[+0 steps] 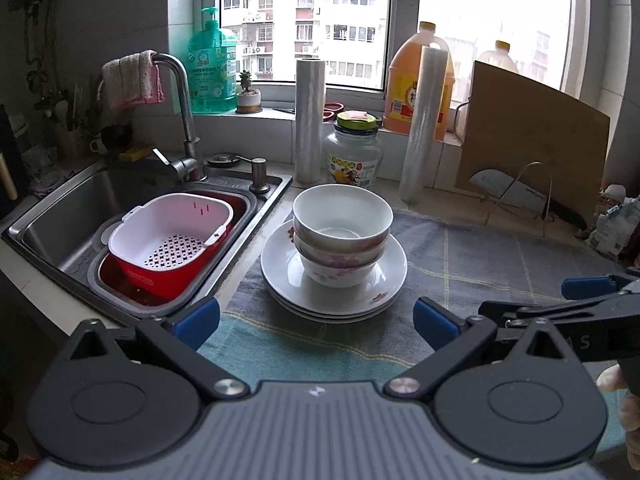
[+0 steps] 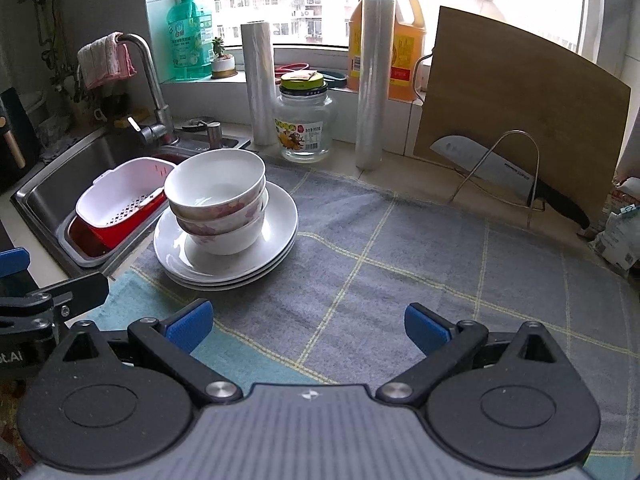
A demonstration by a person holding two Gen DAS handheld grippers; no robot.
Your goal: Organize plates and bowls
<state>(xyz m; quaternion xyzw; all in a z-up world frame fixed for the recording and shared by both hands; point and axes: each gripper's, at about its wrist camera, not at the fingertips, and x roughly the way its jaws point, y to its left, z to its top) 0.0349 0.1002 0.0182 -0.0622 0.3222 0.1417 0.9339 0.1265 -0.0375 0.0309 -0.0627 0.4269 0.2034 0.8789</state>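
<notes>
A stack of white bowls (image 1: 342,232) with pink flowers sits on a stack of white plates (image 1: 360,296) on a grey checked cloth (image 1: 480,264). My left gripper (image 1: 316,320) is open and empty, just in front of the plates. In the right wrist view the bowls (image 2: 218,196) and plates (image 2: 276,236) are ahead to the left. My right gripper (image 2: 308,326) is open and empty over the bare cloth (image 2: 380,240), to the right of the stack. The right gripper also shows at the right edge of the left wrist view (image 1: 588,286).
A steel sink (image 1: 72,216) with a white colander (image 1: 172,232) in a red basin lies left of the stack, with a tap (image 1: 180,120) behind. Plastic-wrap rolls (image 1: 308,120), a jar (image 1: 354,154), oil jugs (image 1: 416,80), a cutting board (image 1: 532,140) and a knife (image 1: 516,196) on a wire rack stand behind.
</notes>
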